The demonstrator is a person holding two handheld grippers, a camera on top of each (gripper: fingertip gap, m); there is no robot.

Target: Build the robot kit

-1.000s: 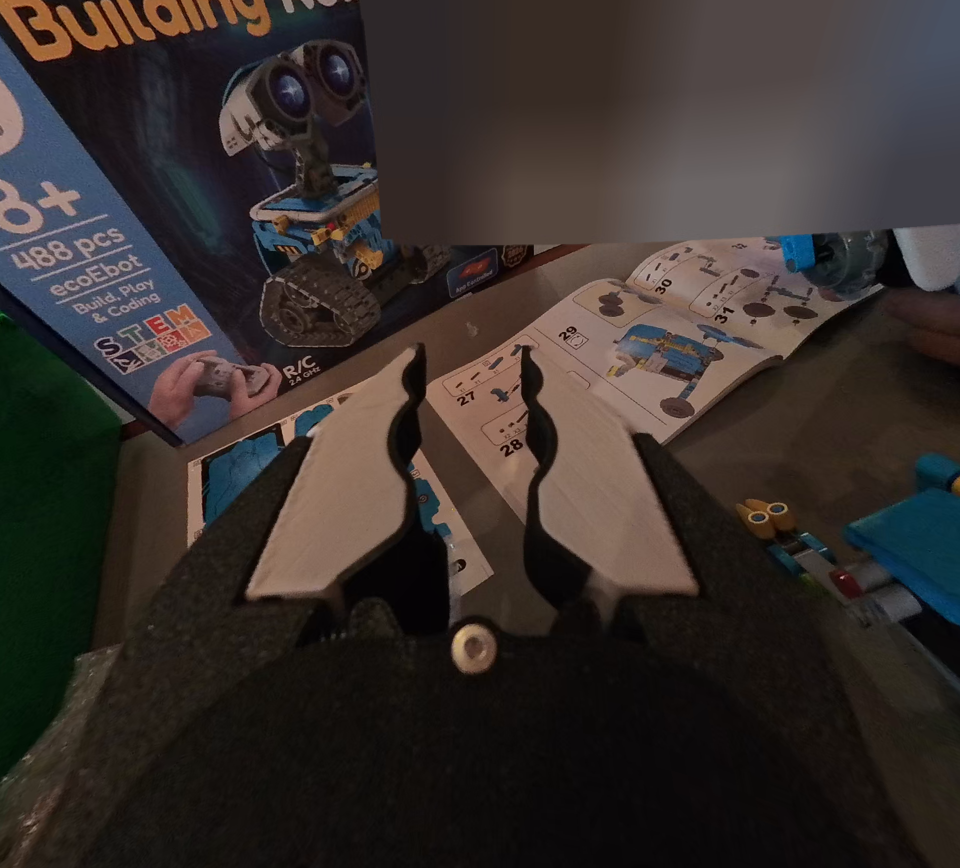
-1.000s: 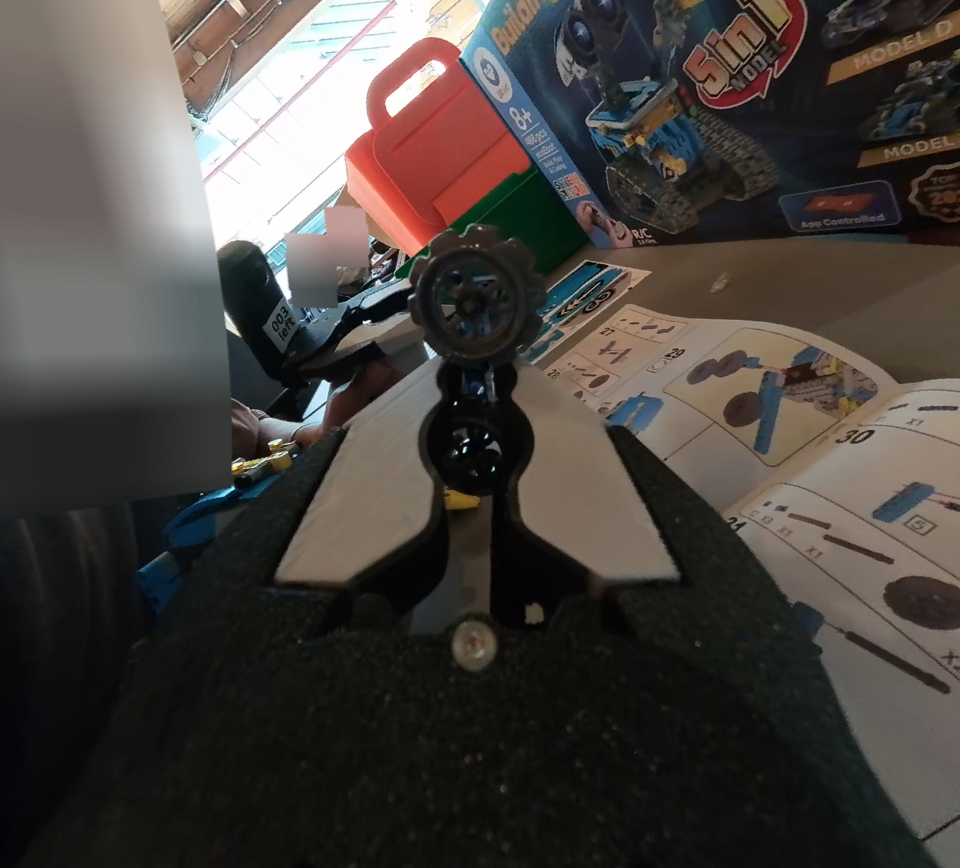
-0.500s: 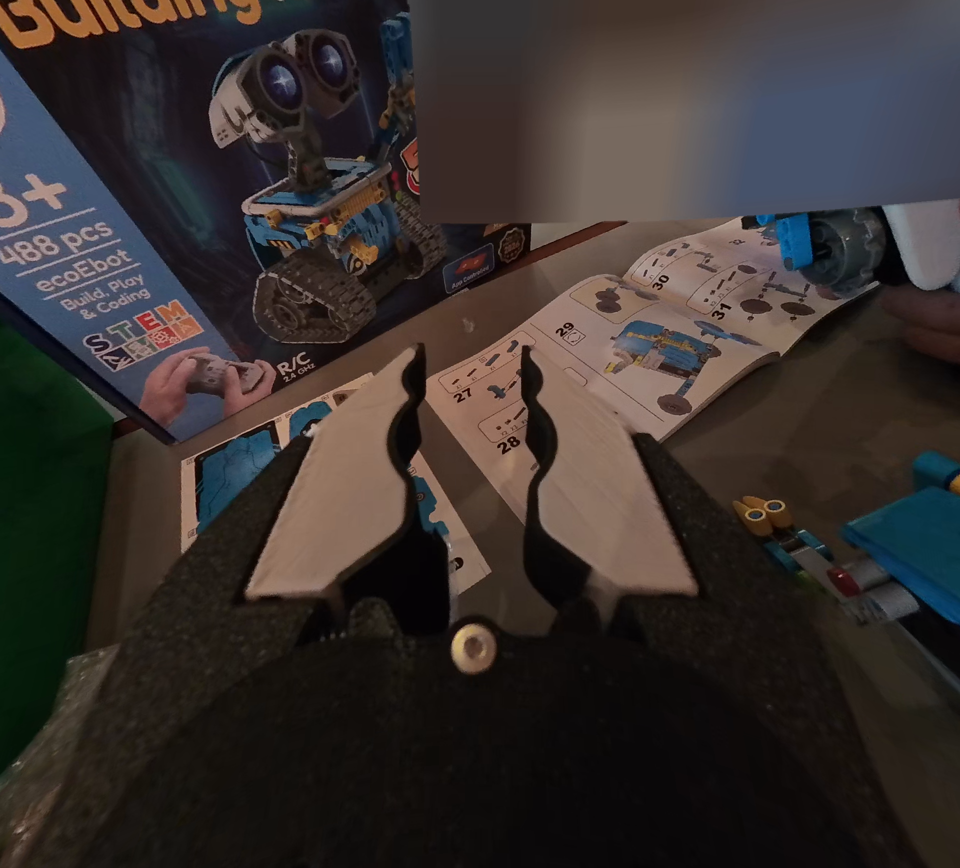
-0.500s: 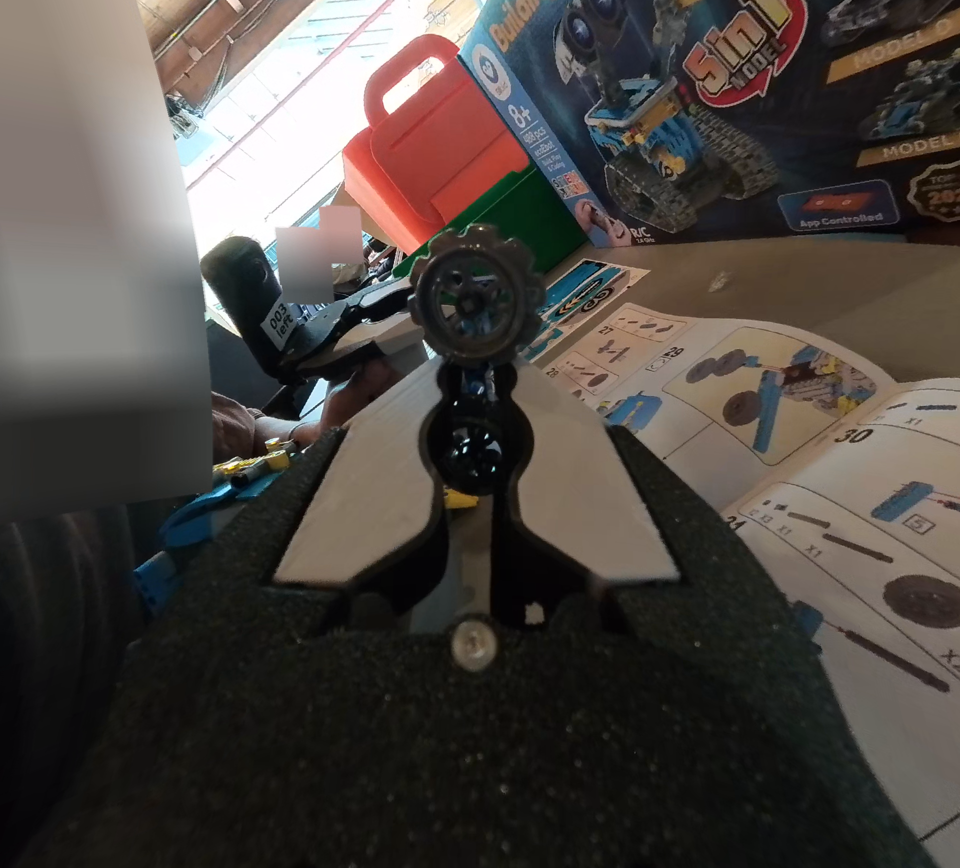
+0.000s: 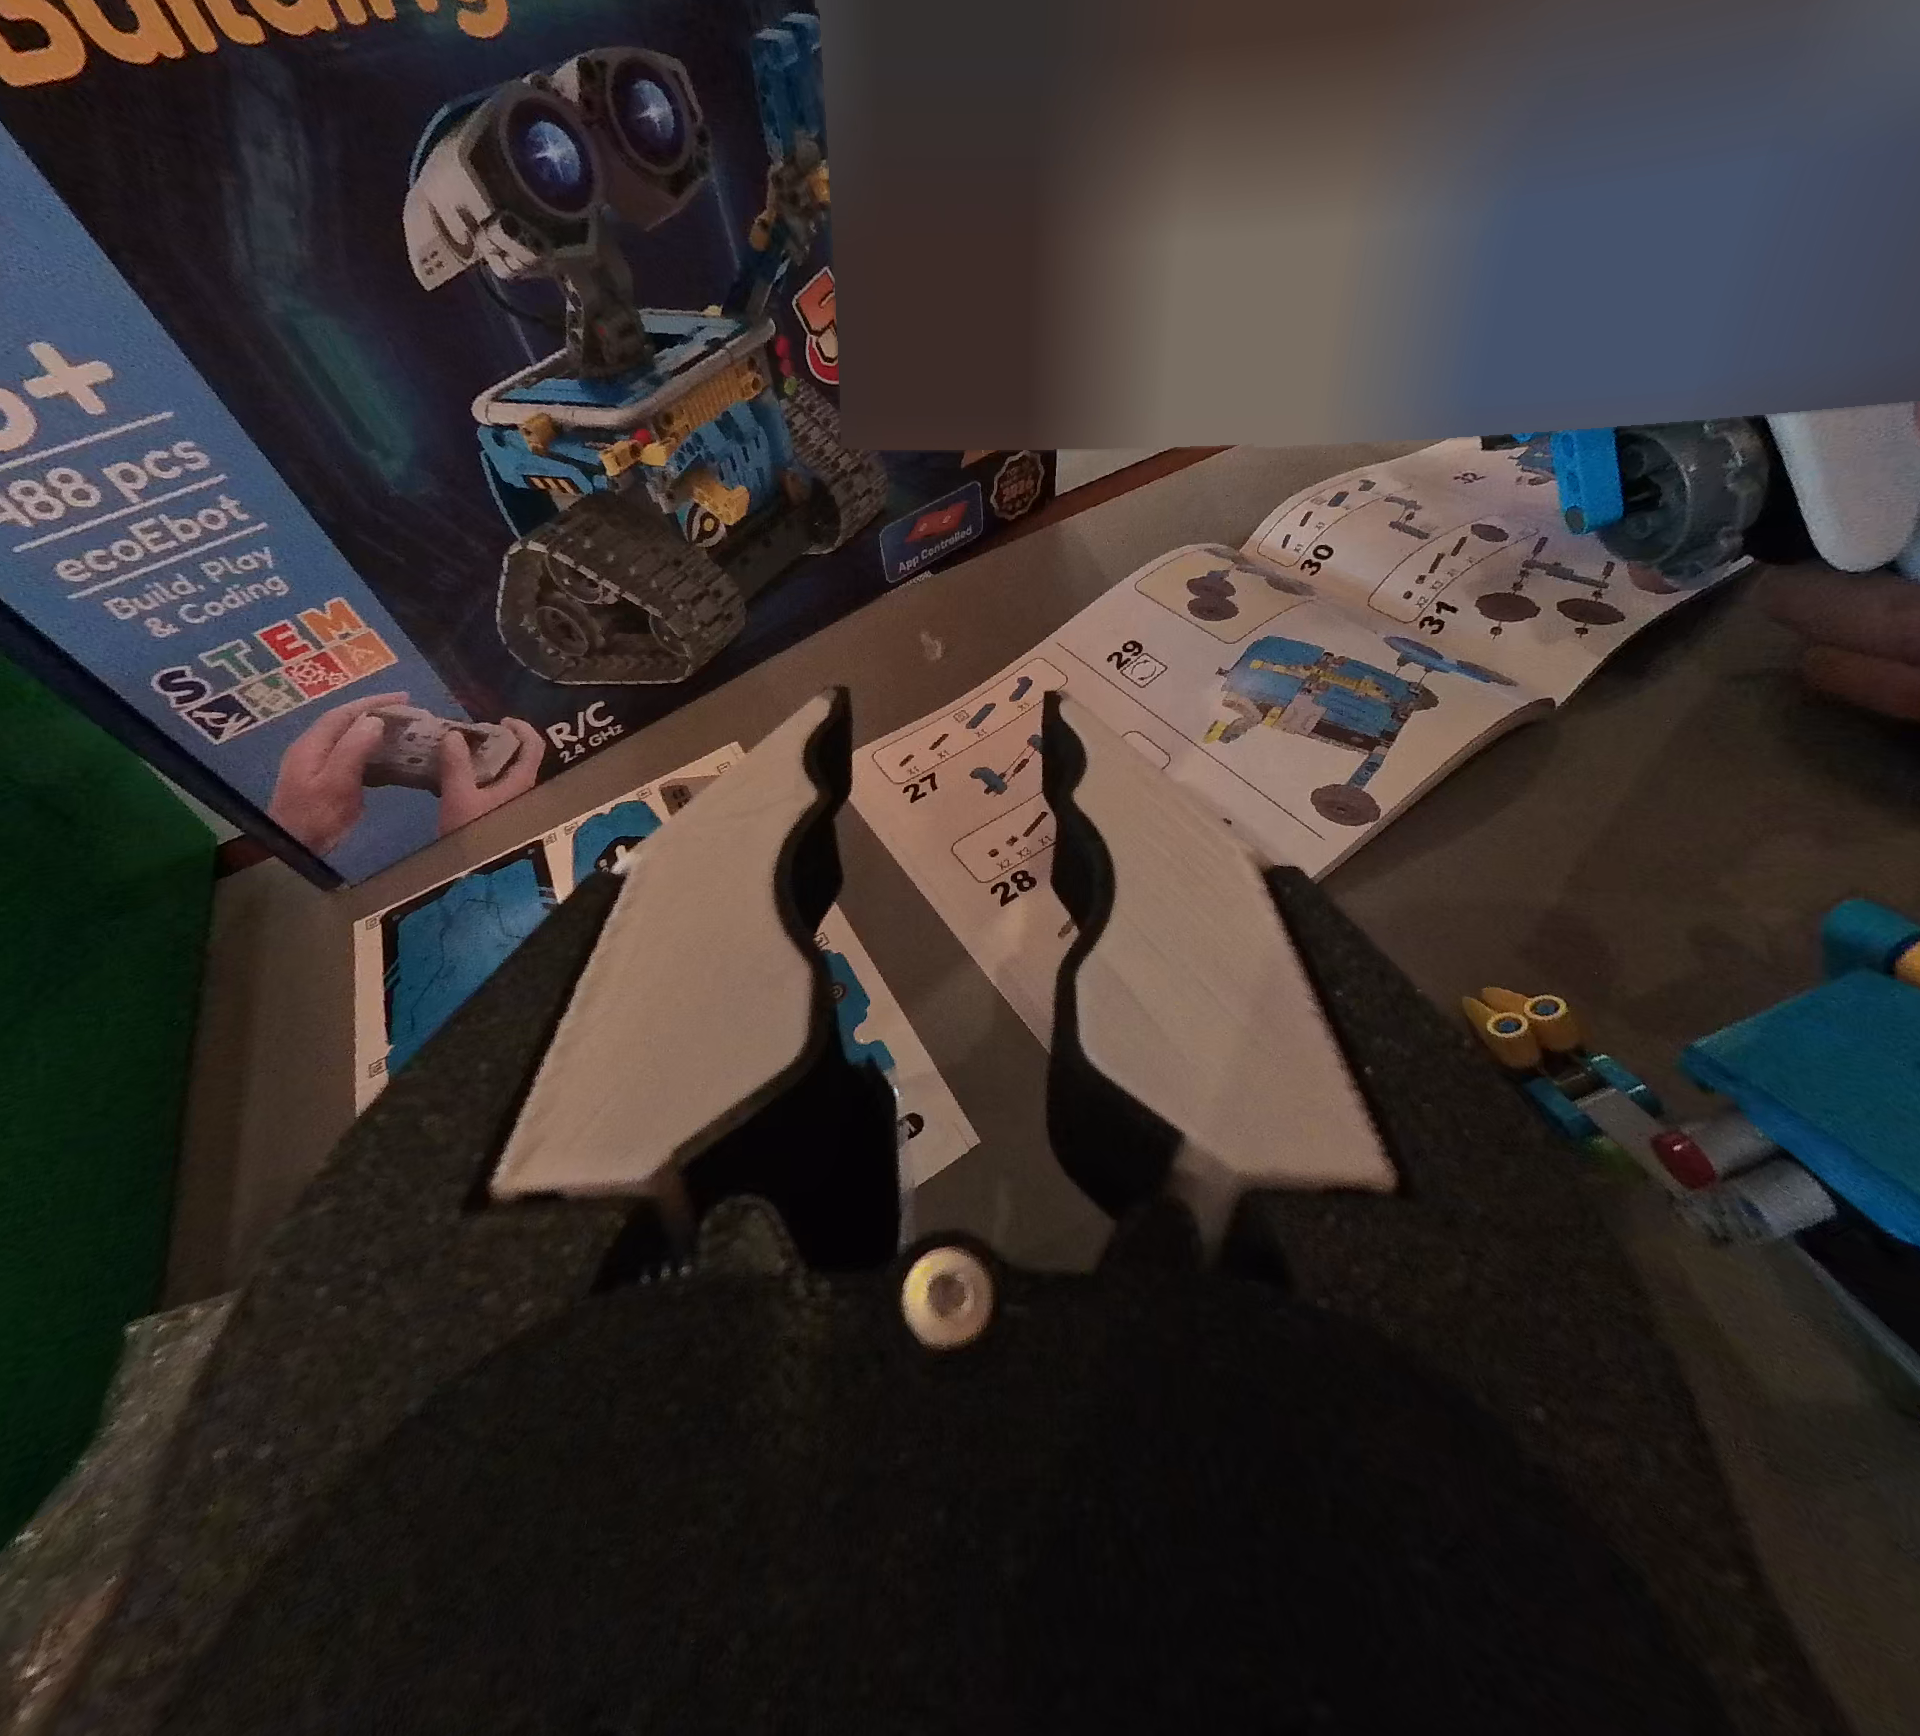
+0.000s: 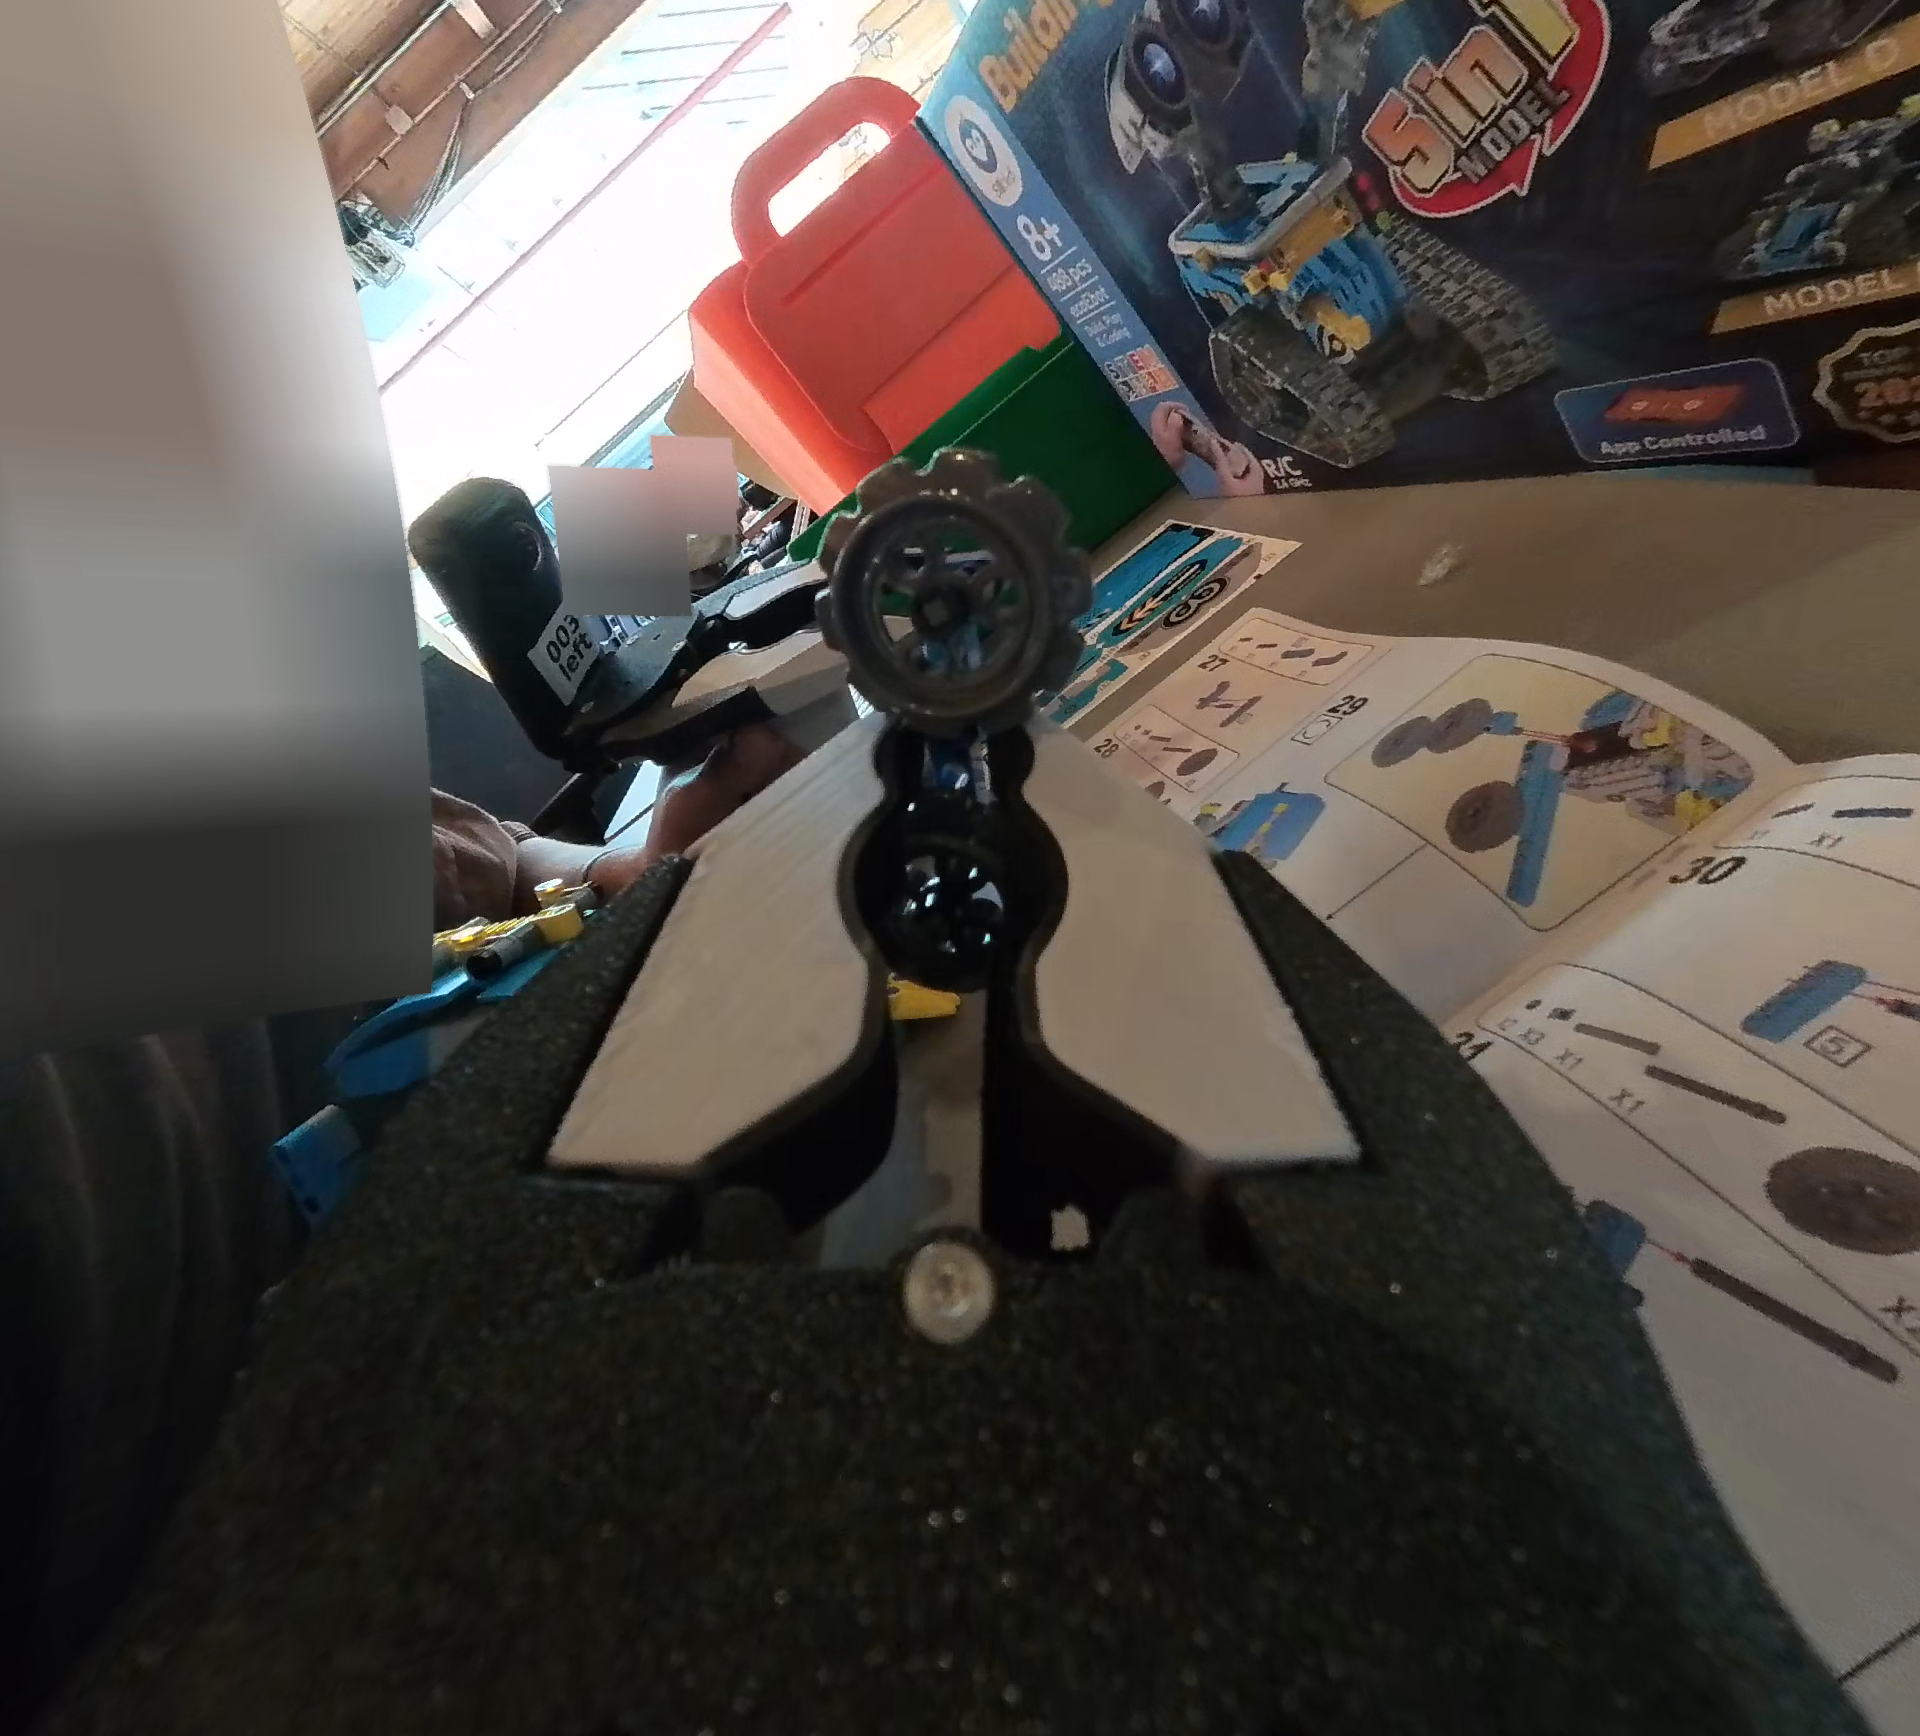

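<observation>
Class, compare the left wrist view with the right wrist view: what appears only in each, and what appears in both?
Only the left wrist view shows the left hand-held gripper from behind, open and empty, plus small yellow and blue plastic pieces on the grey table.

Only the right wrist view shows the right hand-held gripper shut on a grey toothed plastic wheel assembly, and a red plastic carry case.

Both show the dark blue toy box and the open white instruction booklet.

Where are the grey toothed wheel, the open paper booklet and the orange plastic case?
grey toothed wheel [image 6: 954,593], right wrist view, its rim.
open paper booklet [image 5: 1195,710], left wrist view, a page.
orange plastic case [image 6: 862,304], right wrist view, its front.
</observation>
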